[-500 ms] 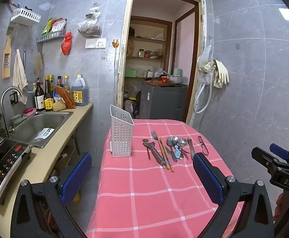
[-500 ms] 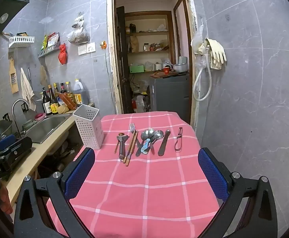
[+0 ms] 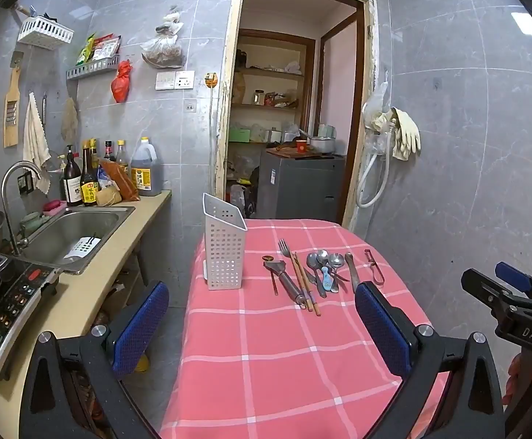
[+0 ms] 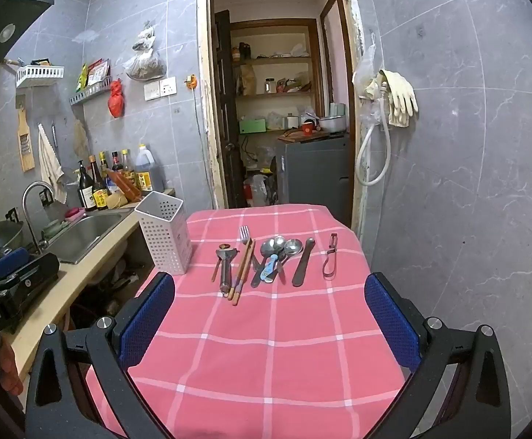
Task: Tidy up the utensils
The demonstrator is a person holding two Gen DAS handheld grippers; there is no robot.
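Observation:
A white perforated utensil holder (image 3: 225,248) (image 4: 165,234) stands upright at the far left of the pink checked table (image 3: 266,347) (image 4: 266,329). To its right lies a row of utensils: a fork (image 3: 284,247) (image 4: 244,234), chopsticks (image 3: 304,285) (image 4: 242,270), several spoons (image 3: 324,261) (image 4: 278,247), a knife (image 4: 302,261) and a peeler (image 3: 373,270) (image 4: 331,256). My left gripper (image 3: 262,325) is open and empty, well short of them above the table's near half. My right gripper (image 4: 269,322) is open and empty too.
A counter with a sink (image 3: 72,234), a tap, sauce bottles (image 3: 83,179) and an induction hob (image 3: 6,300) runs along the left. An open doorway (image 3: 287,128) with a grey cabinet lies behind the table. A tiled wall stands to the right.
Both views show the same layout from nearly the same place. The grippers have hardly moved and nothing on the table has shifted.

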